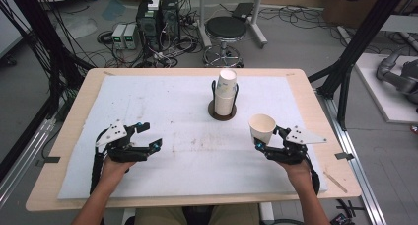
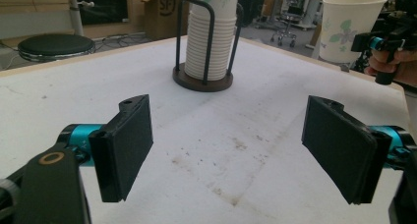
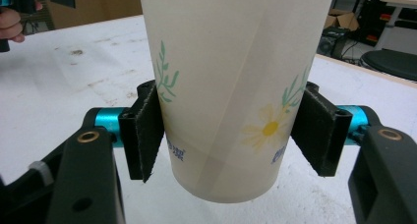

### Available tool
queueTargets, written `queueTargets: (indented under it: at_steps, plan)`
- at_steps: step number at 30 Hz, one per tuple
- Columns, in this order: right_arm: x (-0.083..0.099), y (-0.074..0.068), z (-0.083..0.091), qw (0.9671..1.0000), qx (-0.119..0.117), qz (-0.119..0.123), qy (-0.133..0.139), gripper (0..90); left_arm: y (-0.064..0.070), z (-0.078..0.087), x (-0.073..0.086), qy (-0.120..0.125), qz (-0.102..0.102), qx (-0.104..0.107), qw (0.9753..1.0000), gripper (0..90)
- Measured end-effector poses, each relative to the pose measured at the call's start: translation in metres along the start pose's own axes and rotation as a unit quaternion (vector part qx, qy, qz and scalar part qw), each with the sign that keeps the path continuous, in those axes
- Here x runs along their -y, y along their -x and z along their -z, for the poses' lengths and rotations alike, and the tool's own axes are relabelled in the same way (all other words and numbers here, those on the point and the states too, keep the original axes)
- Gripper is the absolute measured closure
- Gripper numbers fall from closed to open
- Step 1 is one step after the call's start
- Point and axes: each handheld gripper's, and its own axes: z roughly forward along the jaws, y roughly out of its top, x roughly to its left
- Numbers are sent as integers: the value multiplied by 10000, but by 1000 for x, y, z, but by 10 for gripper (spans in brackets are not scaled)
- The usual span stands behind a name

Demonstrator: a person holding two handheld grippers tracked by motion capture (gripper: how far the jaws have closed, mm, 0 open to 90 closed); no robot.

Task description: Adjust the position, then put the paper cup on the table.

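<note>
A white paper cup (image 1: 261, 127) printed with leaves and a daisy is held upright above the table's right side, with my right gripper (image 1: 266, 138) shut on it. In the right gripper view both black pads press the paper cup (image 3: 231, 86) on its lower half, its base clear of the mat. A stack of paper cups (image 1: 225, 93) stands in a dark wire holder (image 1: 222, 111) at the table's middle back. My left gripper (image 1: 151, 136) hovers open over the left of the mat, its jaws (image 2: 231, 160) wide apart with nothing between them, and the stack of cups (image 2: 209, 37) stands ahead of it.
A white mat (image 1: 182, 136) covers most of the wooden table (image 1: 74, 106). Behind the table are a black stool (image 1: 225, 30), computer boxes and tangled cables on the floor. Dark frame posts stand at both sides. A thin stick (image 1: 335, 181) lies near the table's right front corner.
</note>
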Motion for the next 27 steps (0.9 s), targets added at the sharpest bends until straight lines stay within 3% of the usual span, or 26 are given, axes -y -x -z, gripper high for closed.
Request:
queueTargets:
  at_steps: [17, 27]
  plan:
    - [0, 2, -2, 10000, 78, -46, 13, 342, -3, 7, 0, 71, 37, -111, 9999, 194]
    - [10, 16, -17, 9988, 331, -263, -259, 342, -2, 6, 1, 49, 57, -129, 9999, 195]
